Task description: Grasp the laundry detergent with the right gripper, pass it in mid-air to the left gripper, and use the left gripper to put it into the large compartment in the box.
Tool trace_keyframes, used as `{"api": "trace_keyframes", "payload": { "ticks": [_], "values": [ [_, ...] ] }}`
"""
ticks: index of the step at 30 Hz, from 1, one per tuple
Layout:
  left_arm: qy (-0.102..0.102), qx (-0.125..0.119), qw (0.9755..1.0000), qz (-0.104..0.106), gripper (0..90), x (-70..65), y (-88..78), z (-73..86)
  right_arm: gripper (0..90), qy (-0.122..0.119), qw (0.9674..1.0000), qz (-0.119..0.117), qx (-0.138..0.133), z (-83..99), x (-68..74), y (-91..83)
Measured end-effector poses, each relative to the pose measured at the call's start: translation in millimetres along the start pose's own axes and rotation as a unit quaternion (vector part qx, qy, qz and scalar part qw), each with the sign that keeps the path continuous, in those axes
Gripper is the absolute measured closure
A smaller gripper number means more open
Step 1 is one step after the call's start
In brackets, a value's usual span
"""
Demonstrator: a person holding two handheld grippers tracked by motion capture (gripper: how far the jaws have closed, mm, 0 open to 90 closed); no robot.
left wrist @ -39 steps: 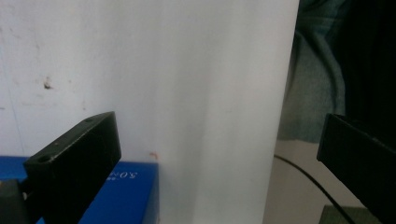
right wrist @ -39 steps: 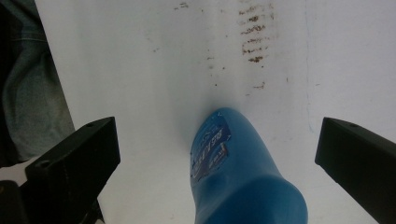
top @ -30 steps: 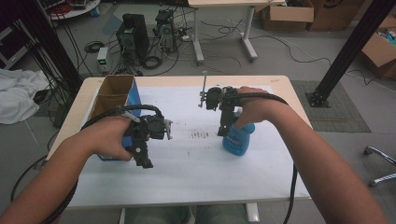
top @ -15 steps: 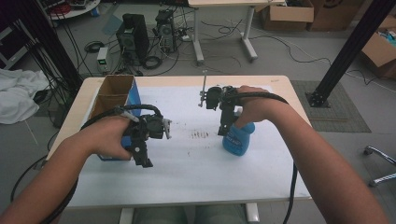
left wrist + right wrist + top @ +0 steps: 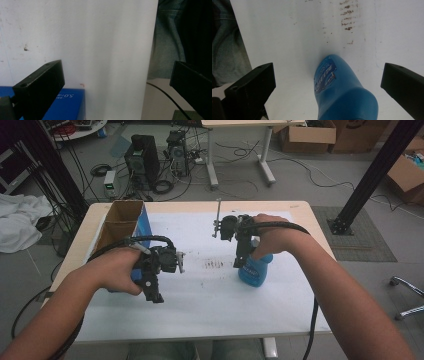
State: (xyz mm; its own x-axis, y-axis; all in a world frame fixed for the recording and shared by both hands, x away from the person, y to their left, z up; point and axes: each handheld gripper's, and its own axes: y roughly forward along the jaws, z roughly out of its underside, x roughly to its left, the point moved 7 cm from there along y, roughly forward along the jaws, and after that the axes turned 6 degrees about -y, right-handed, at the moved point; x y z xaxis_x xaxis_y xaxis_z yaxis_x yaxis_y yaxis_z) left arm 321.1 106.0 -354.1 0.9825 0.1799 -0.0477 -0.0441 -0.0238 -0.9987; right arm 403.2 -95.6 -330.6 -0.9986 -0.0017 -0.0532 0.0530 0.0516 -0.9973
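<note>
A blue plastic bottle (image 5: pixel 256 272) stands on the white table sheet (image 5: pixel 200 305), right of centre. My right gripper (image 5: pixel 239 259) hangs just above and to the left of it. In the right gripper view this gripper (image 5: pixel 328 72) is open, with the bottle (image 5: pixel 344 95) below and between the wide-apart jaws, untouched by either. My left gripper (image 5: pixel 153 292) hovers over the sheet at front left, beside an open cardboard box with a blue side (image 5: pixel 124 222). Seen in its own view, the left gripper (image 5: pixel 117 72) is open and holds nothing, with the blue box (image 5: pixel 66 105) low at its left.
Brown smears (image 5: pixel 215 265) mark the sheet between the two grippers. A thin metal stand (image 5: pixel 218 217) rises behind the right hand. Past the table stand computer towers (image 5: pixel 142 155), another desk and a black post (image 5: pixel 370 175). White cloth (image 5: pixel 17 222) lies on the floor at left.
</note>
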Motion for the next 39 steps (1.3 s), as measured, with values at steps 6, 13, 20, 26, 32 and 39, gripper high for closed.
{"api": "trace_keyframes", "payload": {
  "ticks": [6, 13, 20, 26, 32, 39],
  "values": [
    [0.003, -0.001, 1.0, -0.002, 0.1, -0.7, -5.1, -3.1, 0.0, 0.004, 0.9998, -0.003, -0.017, 4.0, -0.3, -1.8],
    [-0.002, -0.004, 1.0, -0.004, 0.1, -1.3, -5.4, 0.9, 0.0, -0.003, 0.9977, 0.003, -0.068, -7.2, -0.3, -12.6],
    [-0.007, -0.003, 0.9998, -0.016, 0.1, 0.3, -9.0, 6.0, 0.0, 0.025, 0.978, 0.048, -0.201, -18.5, -10.6, -27.5],
    [-0.005, -0.005, 0.9998, -0.02, 0.1, -1.9, -13.5, 4.5, 0.0, 0.075, 0.9445, 0.09, -0.307, -19.8, -25.2, -46.8],
    [0.006, -0.003, 0.9996, -0.027, 0.1, -8.0, -15.7, 3.4, 0.0, 0.141, 0.9112, 0.136, -0.363, 0.1, -42.2, -71.4],
    [0.005, -0.004, 0.9994, -0.033, 0.1, -9.7, -19.5, 3.0, 0.0, 0.196, 0.8875, 0.167, -0.382, 34.7, -52.9, -82.6]
  ]
}}
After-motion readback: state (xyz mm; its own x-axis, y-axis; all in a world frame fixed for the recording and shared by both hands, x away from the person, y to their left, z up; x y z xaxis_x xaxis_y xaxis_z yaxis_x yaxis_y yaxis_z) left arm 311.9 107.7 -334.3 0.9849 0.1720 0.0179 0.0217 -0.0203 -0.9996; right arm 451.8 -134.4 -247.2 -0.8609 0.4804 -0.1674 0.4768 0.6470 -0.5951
